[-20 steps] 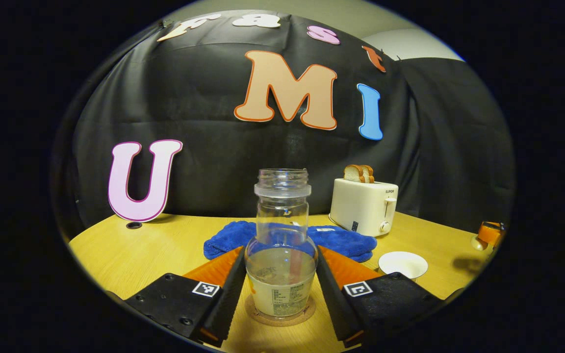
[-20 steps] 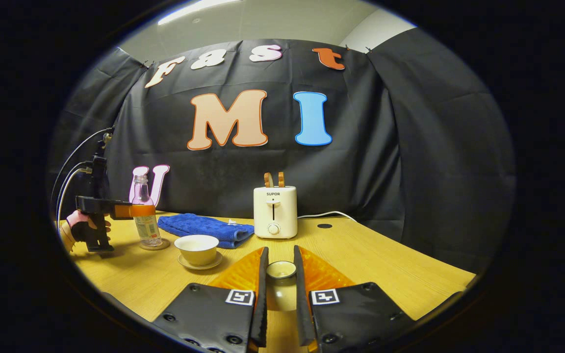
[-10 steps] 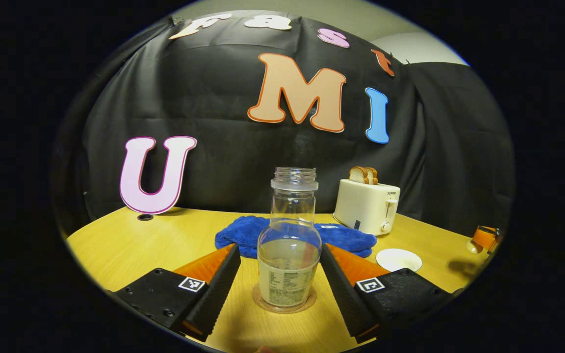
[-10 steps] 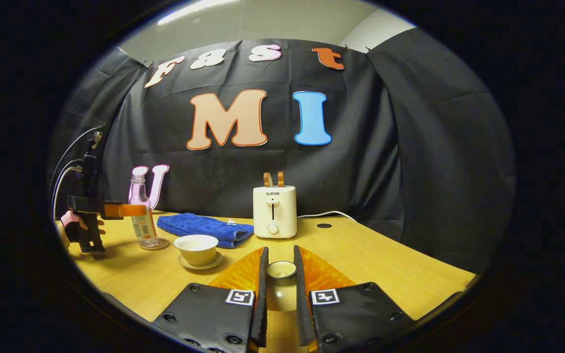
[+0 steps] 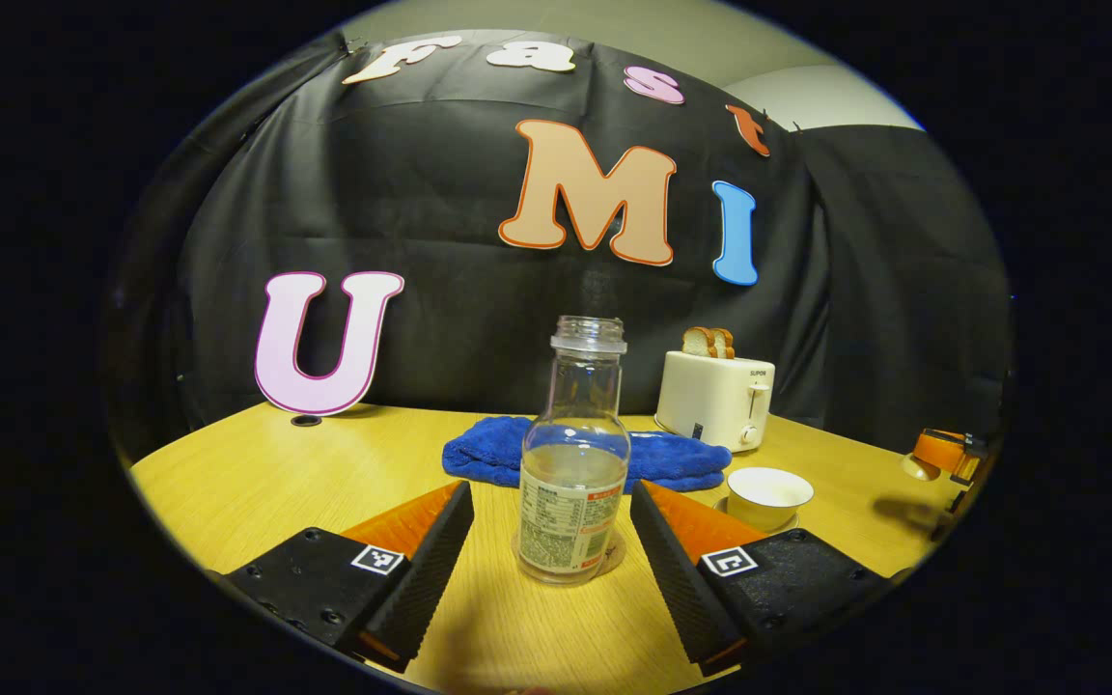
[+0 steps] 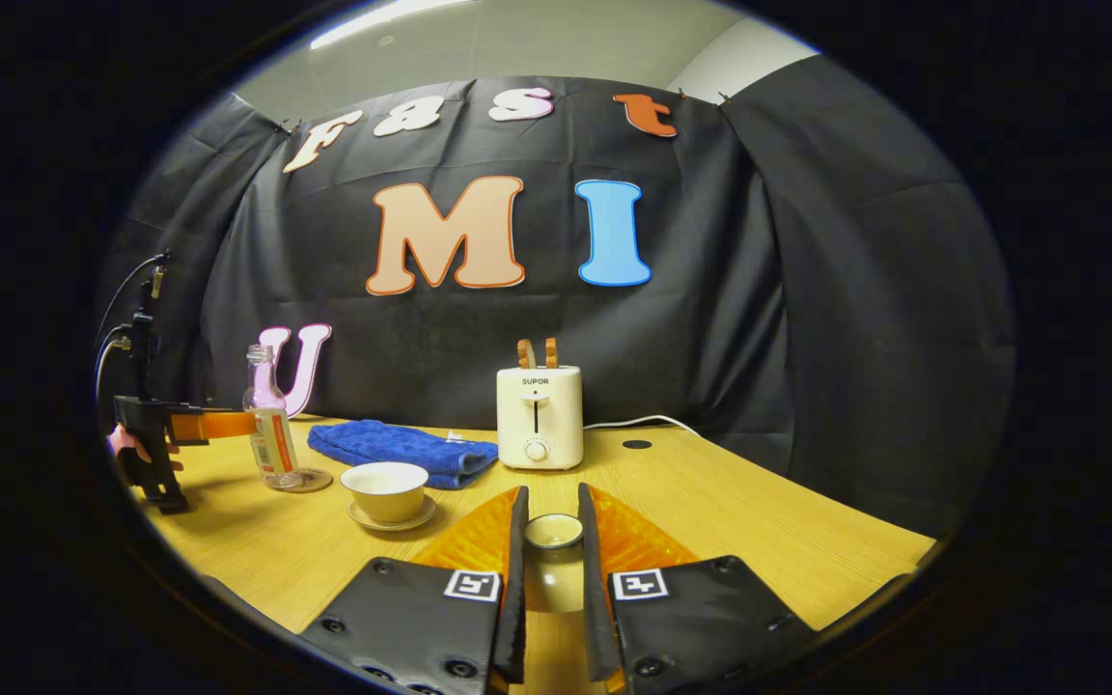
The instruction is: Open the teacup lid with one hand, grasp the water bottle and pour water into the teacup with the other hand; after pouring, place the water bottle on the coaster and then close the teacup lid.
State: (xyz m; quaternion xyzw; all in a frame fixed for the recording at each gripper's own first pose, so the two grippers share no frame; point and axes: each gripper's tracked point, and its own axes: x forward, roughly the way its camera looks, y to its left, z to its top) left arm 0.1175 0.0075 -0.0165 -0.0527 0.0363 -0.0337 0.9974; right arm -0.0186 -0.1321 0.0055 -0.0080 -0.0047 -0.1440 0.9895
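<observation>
In the left gripper view, the left gripper (image 5: pixel 552 541) sits at the bottom of the frame with its jaws wide and apart from the water bottle (image 5: pixel 575 483), which stands uncapped at the centre on the coaster (image 5: pixel 614 555); behind it lies a blue towel (image 5: pixel 488 454), and to the right are a toaster (image 5: pixel 715 401) and the open teacup (image 5: pixel 768 487) on its saucer. In the right gripper view, the bottle and coaster show at the left edge, the teacup left of centre, and at bottom centre the right gripper (image 6: pixel 552 569) has its jaws narrow, holding the teacup lid (image 6: pixel 554 531) above the wooden table (image 6: pixel 759 541).
</observation>
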